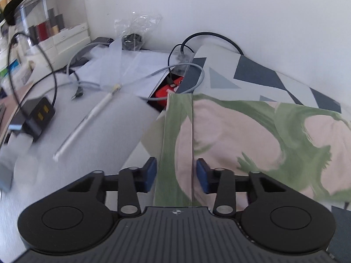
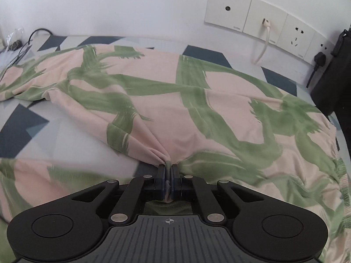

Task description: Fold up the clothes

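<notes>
A pink garment with green brush-stroke leaves (image 2: 175,100) lies spread over a bed with a blue-and-white geometric cover (image 2: 24,122). My right gripper (image 2: 168,175) is shut on a bunched fold at the garment's near edge, and creases fan out from the pinch. In the left wrist view, a hemmed edge strip of the same garment (image 1: 175,144) runs between the blue pads of my left gripper (image 1: 176,174). A small gap shows on each side, so the pads do not press on the strip.
Left of the bed stands a white surface with a white pen (image 1: 87,118), grey and black cables (image 1: 140,79), a black charger (image 1: 38,114), a plastic bag and something red (image 1: 166,89). Wall sockets (image 2: 274,28) sit behind the bed, and a dark object (image 2: 335,72) stands at right.
</notes>
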Demonstrator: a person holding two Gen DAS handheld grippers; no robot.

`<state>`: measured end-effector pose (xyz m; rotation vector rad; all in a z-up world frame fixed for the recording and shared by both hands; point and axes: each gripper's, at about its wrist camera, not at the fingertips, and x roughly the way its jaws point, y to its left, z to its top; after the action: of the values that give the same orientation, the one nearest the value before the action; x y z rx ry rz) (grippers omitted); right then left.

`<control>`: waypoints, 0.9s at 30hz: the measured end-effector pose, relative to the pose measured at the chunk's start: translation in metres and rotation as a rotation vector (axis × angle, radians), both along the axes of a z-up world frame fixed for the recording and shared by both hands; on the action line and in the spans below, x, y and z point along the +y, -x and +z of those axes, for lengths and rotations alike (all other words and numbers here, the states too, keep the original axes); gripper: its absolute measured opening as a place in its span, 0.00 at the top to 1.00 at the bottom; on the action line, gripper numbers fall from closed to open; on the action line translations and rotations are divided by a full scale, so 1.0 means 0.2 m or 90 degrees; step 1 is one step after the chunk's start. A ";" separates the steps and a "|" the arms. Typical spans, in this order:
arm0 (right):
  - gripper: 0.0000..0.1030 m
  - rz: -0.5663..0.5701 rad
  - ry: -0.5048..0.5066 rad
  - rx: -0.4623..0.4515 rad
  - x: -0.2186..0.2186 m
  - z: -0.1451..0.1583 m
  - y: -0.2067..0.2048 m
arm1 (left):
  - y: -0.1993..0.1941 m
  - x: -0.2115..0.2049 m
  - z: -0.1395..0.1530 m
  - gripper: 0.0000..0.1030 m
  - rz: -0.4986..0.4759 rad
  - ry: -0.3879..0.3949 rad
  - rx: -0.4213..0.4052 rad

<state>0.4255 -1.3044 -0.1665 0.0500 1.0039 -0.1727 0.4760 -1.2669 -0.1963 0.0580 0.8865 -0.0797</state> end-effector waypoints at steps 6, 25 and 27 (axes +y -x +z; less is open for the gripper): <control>0.96 0.001 -0.004 0.033 -0.06 0.01 0.10 | -0.10 0.02 0.00 0.37 -0.019 0.057 0.019; 0.34 -0.087 -0.057 -0.044 -0.16 0.10 0.08 | -0.31 -0.23 -0.04 0.88 -0.151 -0.125 -0.036; 0.34 -0.092 -0.058 -0.045 -0.16 0.10 0.07 | -0.40 -0.24 -0.02 0.88 -0.137 -0.146 -0.046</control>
<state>0.4121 -1.3372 -0.1474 0.2112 0.9382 -0.2562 0.5569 -1.3149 -0.2005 0.3691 0.8112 -0.1749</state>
